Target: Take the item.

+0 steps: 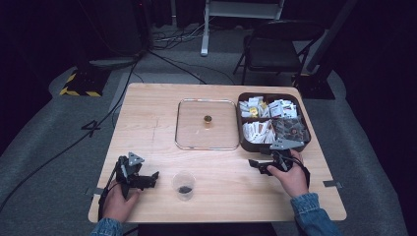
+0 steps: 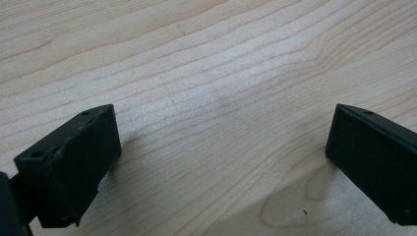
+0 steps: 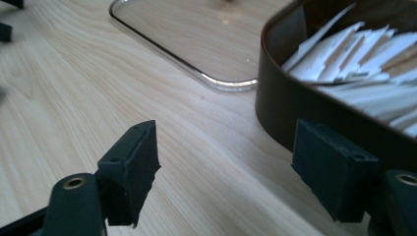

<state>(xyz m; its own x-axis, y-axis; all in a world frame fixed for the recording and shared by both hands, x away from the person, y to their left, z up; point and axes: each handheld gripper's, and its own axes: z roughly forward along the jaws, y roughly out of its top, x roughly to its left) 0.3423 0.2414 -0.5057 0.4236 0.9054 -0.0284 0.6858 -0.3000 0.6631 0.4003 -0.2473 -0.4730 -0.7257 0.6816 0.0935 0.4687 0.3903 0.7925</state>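
No writing could be read on anything. The brown box held white packets in its compartments; beside it lay a clear tray with a small brass-coloured piece in it. Well in front of the tray stood a clear cup holding something dark. The right tool, jaws wide and empty, sat just before the box. The left tool, wide too, rested beside the cup on the tabletop.

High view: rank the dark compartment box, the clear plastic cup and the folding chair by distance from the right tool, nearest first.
From the right tool:
1. Dark compartment box, just beyond it at the table's right side.
2. Clear plastic cup, to its left near the front edge.
3. Folding chair, on the floor past the table's far edge.
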